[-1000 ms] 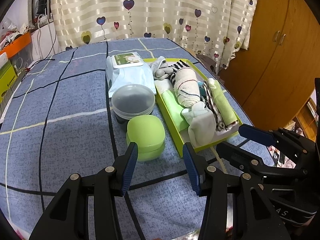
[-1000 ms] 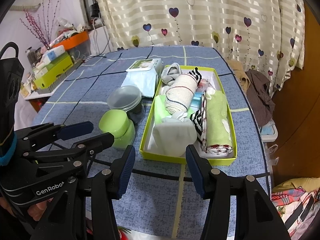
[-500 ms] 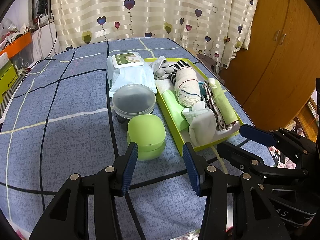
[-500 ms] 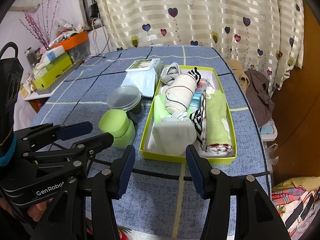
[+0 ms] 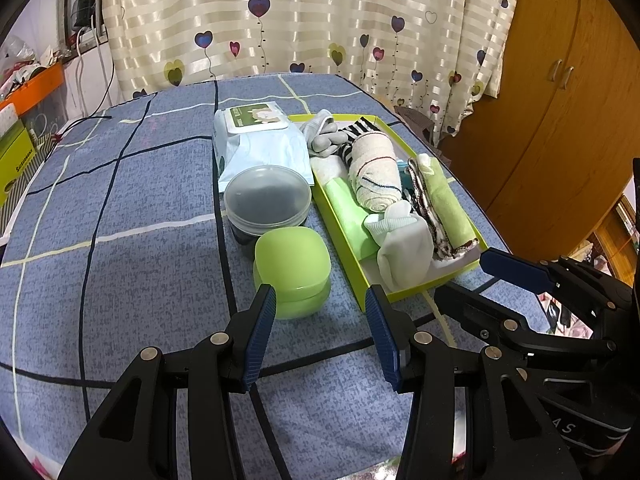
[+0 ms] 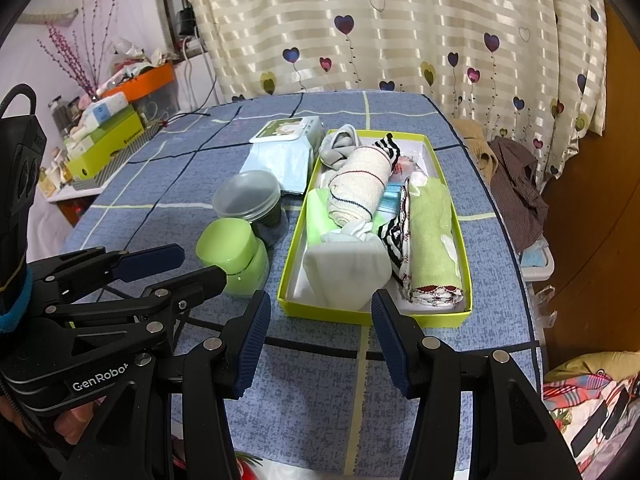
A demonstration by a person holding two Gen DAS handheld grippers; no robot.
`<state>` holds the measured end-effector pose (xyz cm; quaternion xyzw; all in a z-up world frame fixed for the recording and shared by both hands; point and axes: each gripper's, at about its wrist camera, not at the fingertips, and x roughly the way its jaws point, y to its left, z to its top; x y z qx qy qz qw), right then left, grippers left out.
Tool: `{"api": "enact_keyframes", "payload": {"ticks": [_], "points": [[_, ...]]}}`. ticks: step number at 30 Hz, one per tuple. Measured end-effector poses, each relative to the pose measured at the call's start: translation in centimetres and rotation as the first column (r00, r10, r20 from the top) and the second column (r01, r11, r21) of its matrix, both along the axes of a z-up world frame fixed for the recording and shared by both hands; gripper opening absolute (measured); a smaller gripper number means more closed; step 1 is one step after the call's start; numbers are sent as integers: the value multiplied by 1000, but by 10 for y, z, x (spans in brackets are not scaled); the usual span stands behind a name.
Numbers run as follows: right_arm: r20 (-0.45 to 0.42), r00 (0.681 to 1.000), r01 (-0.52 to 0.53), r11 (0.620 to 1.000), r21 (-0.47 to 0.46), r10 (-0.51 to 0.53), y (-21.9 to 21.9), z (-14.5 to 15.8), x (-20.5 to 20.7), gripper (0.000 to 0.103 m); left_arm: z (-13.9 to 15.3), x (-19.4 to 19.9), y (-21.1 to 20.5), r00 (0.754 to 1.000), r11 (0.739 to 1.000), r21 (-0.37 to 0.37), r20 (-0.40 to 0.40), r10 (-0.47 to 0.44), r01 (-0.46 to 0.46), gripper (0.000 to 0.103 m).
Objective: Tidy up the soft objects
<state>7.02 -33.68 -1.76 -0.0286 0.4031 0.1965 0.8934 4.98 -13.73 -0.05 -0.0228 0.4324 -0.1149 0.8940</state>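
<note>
Left gripper (image 5: 320, 300): I hold it over the near edge of the bench (image 5: 120, 208); its jaws stand apart with nothing between them, and the lime-green lidded tub (image 5: 293, 270) sits just beyond the left jaw.

Right gripper (image 6: 320, 312): I hold it just before the near end of the box; its jaws stand apart and empty.

Soft things: they already lie in the yellow-green box (image 6: 372, 314) at the right of the bench: a white mitten (image 6: 346, 270) at the near end, a rolled cream towel (image 6: 358, 186) in the middle, a green folded cloth (image 6: 432, 232) along the right wall, a grey sock (image 6: 340, 148) at the far end.

Other items: a clear lidded jar (image 5: 267, 200) and a wipes pack (image 5: 258, 140) stand left of the box, beyond the tub.

Step in hand, as I judge it: tidying the box, most likely starting at the mitten, which bulges above the near rim.

How I do it well: I come down on the mitten's upper fold and pinch cloth only, keeping clear of the rim.

Risk: the box looks light and may slide, so I would brace its left wall with the left gripper.

Care: the striped cloth (image 6: 394, 232) touches the mitten, so a deep pinch could drag both.
</note>
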Motion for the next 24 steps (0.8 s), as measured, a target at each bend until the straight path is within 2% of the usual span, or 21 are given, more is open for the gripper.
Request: {"api": "enact_keyframes", "payload": {"ticks": [24], "points": [[-1,1000,0,1000,0,0,-1,0,1,52,-3,-1,1,1000,1000,2,-7,2,-2,48]]}}
